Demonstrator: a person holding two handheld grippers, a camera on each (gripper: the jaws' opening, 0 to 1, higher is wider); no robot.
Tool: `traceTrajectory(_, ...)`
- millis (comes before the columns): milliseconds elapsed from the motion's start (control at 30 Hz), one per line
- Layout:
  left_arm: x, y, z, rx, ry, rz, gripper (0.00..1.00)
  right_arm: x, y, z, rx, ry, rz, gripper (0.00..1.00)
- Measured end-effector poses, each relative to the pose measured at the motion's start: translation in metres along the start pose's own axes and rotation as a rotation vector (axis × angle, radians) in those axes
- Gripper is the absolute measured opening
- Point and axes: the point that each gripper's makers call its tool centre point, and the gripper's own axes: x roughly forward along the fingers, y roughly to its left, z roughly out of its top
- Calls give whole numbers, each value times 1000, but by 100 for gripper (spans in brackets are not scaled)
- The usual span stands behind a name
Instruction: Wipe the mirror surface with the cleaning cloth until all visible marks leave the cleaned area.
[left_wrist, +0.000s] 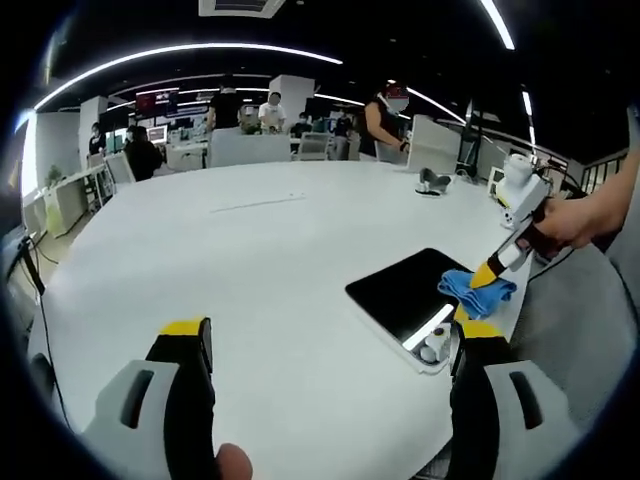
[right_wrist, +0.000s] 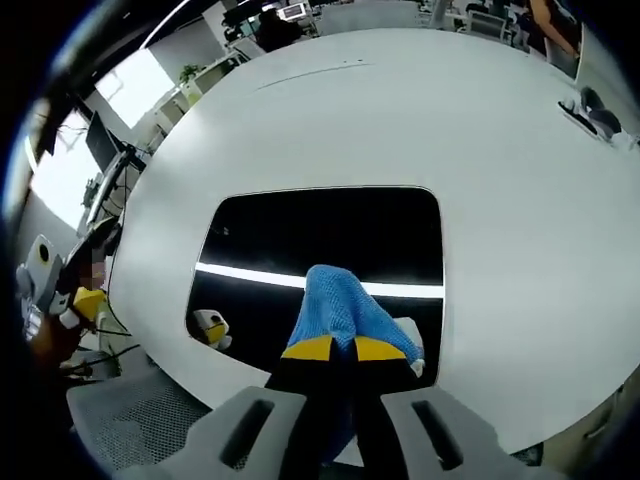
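My right gripper (right_wrist: 333, 349) is clamped on the blue cloth (right_wrist: 340, 305), pressing it onto the mirror (right_wrist: 320, 235) near its close edge. My left gripper (left_wrist: 330, 345) hangs wide open and empty above the table (left_wrist: 250, 260), well apart from the mirror. Risks, as I judge them: the unheld mirror could slide toward the table edge under a push, or the bunched cloth could skip the far marks.

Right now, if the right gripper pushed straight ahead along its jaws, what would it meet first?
The right gripper, shut on the blue cloth, would likely press it onto the mirror; depth unclear.
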Motion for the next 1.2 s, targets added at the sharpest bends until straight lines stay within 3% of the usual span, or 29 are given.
traceTrajectory(300,-4,-9,-8,17,36,-8,99,7,22,5,-23,8,32,0)
traceTrajectory(433,-4,-22,-10,42,49,-53,99,10,29,6,-29,9,38,0)
traceTrajectory(800,-5,-22,-14,27,48,-62,99,16,44,10,-59,14,57,0)
traceTrajectory(967,-6,-14,-9,-18,23,-33,99,19,53,11,-88,26,67,0)
traceTrajectory(1200,-8,-13,-12,-20,23,-23,99,21,67,10,-123,34,80,0)
